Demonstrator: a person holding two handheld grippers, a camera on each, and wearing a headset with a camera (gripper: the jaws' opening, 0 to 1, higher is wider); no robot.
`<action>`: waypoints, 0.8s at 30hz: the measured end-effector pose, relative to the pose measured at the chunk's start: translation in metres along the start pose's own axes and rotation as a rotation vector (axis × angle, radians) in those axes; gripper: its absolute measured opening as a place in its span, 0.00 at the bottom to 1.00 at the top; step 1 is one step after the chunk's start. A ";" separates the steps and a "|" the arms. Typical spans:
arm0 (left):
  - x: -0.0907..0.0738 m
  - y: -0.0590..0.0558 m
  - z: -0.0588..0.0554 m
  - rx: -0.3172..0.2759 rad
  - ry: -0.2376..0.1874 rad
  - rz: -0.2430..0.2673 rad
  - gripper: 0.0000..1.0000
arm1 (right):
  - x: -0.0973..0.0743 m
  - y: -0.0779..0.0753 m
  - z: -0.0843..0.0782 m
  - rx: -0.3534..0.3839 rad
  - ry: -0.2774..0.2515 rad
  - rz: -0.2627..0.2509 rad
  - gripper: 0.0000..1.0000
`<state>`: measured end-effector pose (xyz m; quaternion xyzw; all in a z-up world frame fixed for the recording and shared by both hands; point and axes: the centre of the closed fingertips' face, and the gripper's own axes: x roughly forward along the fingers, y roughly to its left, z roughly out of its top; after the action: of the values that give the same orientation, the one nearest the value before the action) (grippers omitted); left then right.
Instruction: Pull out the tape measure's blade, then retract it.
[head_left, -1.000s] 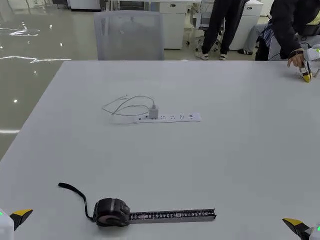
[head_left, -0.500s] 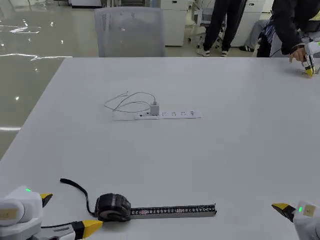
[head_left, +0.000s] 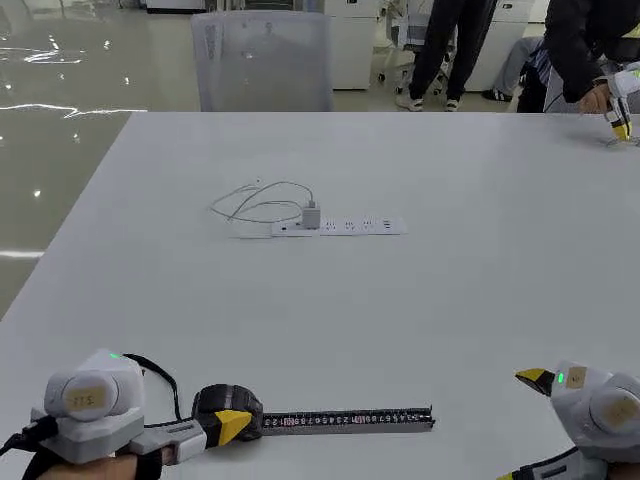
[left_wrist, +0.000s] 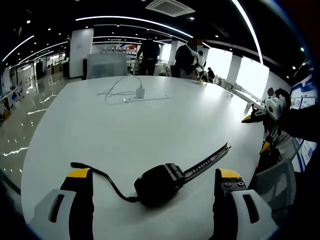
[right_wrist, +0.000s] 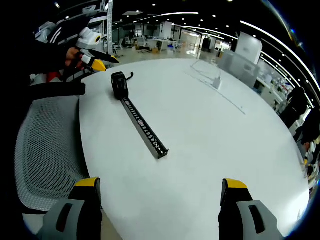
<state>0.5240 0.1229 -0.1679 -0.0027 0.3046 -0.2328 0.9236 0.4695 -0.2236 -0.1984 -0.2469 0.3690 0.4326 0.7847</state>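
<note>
Tape measure (head_left: 225, 398) on worktop (head_left: 400, 300) near front edge. Blade (head_left: 350, 420) already out, flat, long axis running from case toward right gripper (right_wrist: 160, 183). Nearer: left gripper (left_wrist: 153, 175), case between its fingers (left_wrist: 79, 175), spread wide, no grip yet. Right fingers (right_wrist: 232, 185) wide, empty; blade tip ahead, apart.

Open-plan office or lab floor. Big white worktable (head_left: 400, 320) with a power strip (head_left: 340, 227) on it, a charger (head_left: 312, 217) plugged in and a loose white cable (head_left: 255, 200). Grey chair (head_left: 262, 62) at the far edge, mesh chair (right_wrist: 47, 145) on the near side. Glossy floor (head_left: 60, 120), white cabinets (head_left: 350, 40) behind. Long ceiling light strips (left_wrist: 130, 20) and a ceiling AC cassette (left_wrist: 170, 7). People standing (head_left: 450, 45) in the background, more desks further back.
</note>
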 end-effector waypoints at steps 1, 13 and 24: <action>0.001 -0.002 0.000 0.000 -0.001 0.001 0.99 | 0.002 0.001 -0.001 -0.001 0.010 0.013 0.99; 0.018 -0.010 -0.023 -0.014 0.037 0.084 0.99 | 0.032 0.004 -0.009 -0.074 0.112 0.118 0.99; 0.029 -0.013 -0.019 -0.128 -0.060 0.190 0.97 | 0.053 -0.007 0.003 -0.156 0.154 0.162 0.99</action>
<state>0.5283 0.1016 -0.1976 -0.0398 0.2902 -0.1243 0.9480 0.4956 -0.1985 -0.2383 -0.3090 0.4122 0.5016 0.6950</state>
